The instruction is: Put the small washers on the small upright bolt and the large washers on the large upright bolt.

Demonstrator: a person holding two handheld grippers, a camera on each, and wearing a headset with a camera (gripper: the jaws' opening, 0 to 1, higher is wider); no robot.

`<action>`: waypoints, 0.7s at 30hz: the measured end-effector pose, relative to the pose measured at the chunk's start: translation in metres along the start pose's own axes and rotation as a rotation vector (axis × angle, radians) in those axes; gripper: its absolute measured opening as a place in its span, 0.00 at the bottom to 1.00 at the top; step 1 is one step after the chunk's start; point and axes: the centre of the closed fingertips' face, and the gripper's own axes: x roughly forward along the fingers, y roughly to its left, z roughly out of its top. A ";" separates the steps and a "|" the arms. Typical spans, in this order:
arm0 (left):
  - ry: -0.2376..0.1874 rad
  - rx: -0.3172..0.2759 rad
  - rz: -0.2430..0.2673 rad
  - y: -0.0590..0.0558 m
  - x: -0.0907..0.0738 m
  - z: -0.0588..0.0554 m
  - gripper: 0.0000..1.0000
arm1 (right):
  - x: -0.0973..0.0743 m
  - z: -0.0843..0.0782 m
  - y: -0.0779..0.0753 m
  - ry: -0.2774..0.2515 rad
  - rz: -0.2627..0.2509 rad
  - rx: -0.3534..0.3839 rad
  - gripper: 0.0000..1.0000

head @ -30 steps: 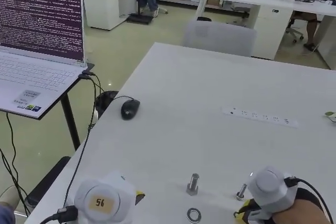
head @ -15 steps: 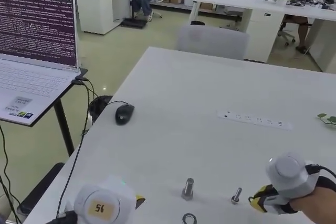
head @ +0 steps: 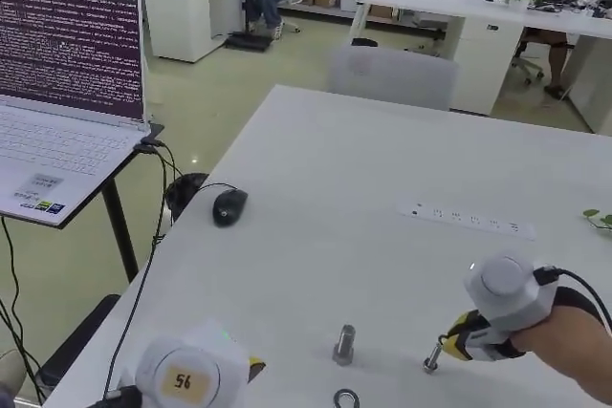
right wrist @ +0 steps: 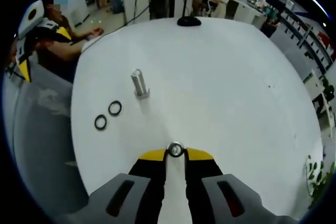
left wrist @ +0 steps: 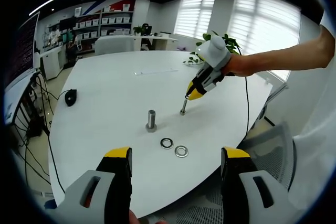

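- Across the middle of the scene, a white table (head: 382,160) carries all the work pieces near its near edge.
- Off its left side, an open laptop (head: 67,93) sits on a stand, its screen full of text.
- At the near left, the left gripper (left wrist: 177,153) hovers off the table edge, released, with its jaws spread wide and nothing between them.
- At the near right, the right gripper (right wrist: 175,156) is clenched on a small washer (right wrist: 175,149), a ring pinched at its yellow tips.
- Seen from the left gripper view, those tips hang directly over the top of the small bolt (left wrist: 183,109).
- Farther back on the right lies a white power strip (head: 466,220).
- Toward the left edge rests a black mouse (head: 229,207), its cable trailing off the table.
- Just left of the small bolt, the large bolt (head: 343,344) stands upright and bare.
- Near the large bolt, on its near side, a washer (left wrist: 167,142) lies flat, with a second washer (left wrist: 181,151) just beside it.
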 end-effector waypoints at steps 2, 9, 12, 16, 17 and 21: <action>0.001 -0.002 0.005 0.002 -0.001 -0.001 0.69 | 0.003 0.000 0.001 0.007 0.008 -0.008 0.14; 0.001 -0.008 0.013 0.006 -0.003 -0.001 0.69 | 0.006 -0.002 0.002 0.020 0.015 -0.013 0.14; 0.001 -0.006 0.011 0.005 -0.002 -0.001 0.69 | 0.007 -0.002 0.001 0.023 0.017 -0.009 0.14; 0.002 -0.007 0.009 0.005 -0.001 -0.001 0.69 | 0.009 -0.003 0.001 0.026 0.018 -0.010 0.14; 0.003 -0.007 0.008 0.004 -0.001 -0.001 0.69 | 0.010 -0.004 0.000 0.027 0.018 -0.009 0.14; 0.005 -0.007 0.007 0.004 -0.001 -0.002 0.69 | 0.011 -0.006 0.002 0.034 0.017 -0.010 0.14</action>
